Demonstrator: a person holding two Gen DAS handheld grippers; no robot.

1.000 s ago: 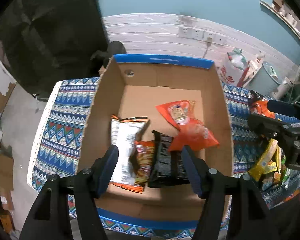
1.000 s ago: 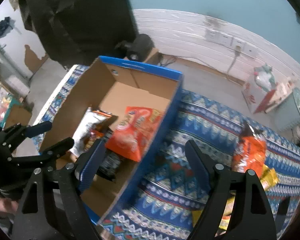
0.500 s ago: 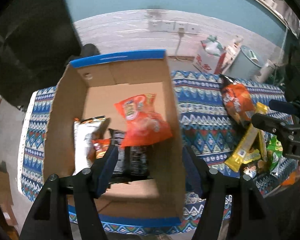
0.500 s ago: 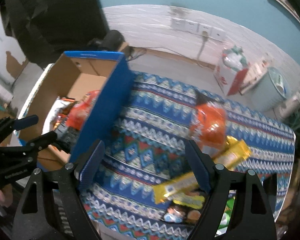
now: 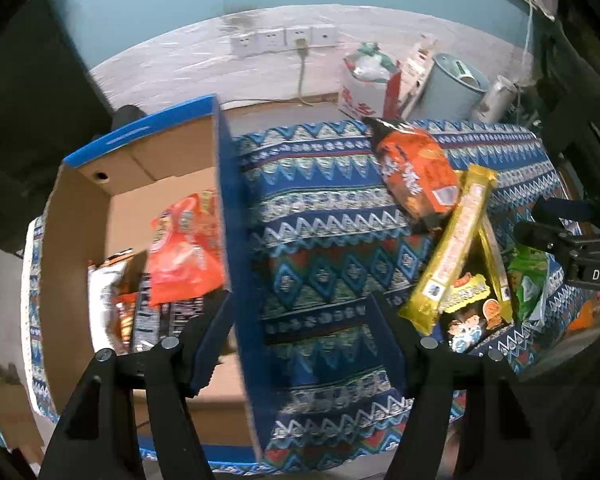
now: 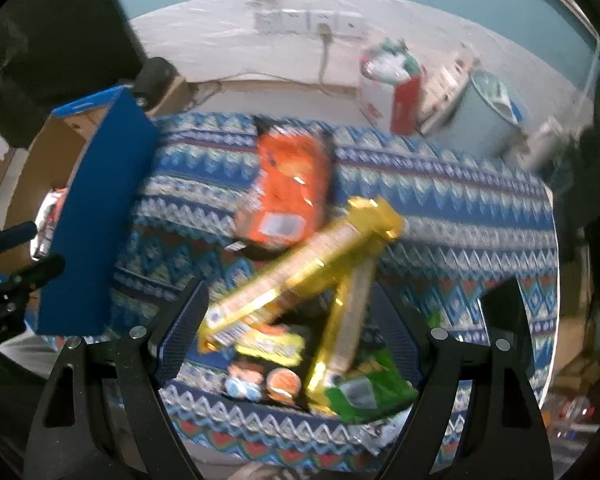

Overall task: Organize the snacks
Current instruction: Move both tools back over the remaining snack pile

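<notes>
**Both tools swing off the box toward the loose snacks**

Since a second ago both my views have slid rightward: then the cardboard box filled my left view, and now its blue side wall sits between my left fingers while the snack pile has come in under my right tool.

My left tool (image 5: 300, 324) is spread wide and holds nothing. Its left finger hangs over the inside of the cardboard box (image 5: 80, 208), its right finger over the patterned cloth (image 5: 320, 208) covering the bench. Inside the box, at about 9 o'clock from that tool, a red-orange bag (image 5: 184, 256) lies on top of a black packet (image 5: 160, 316) and a white packet (image 5: 100, 300).

My right tool (image 6: 296, 320) is also spread wide and empty, and this view is blurred. Between its fingers lies the pile: a long gold bar (image 6: 300, 268) slanting toward 2 o'clock, a second gold bar (image 6: 344, 328) crossing under it, a green packet (image 6: 364, 388) at 5 o'clock, and a dark packet with cartoon faces (image 6: 260, 380) at 6 o'clock. The orange bag (image 6: 288, 188) lies just beyond at 12 o'clock, its near end touching the first gold bar. The box stands at 9 o'clock, well apart from the pile.
</notes>
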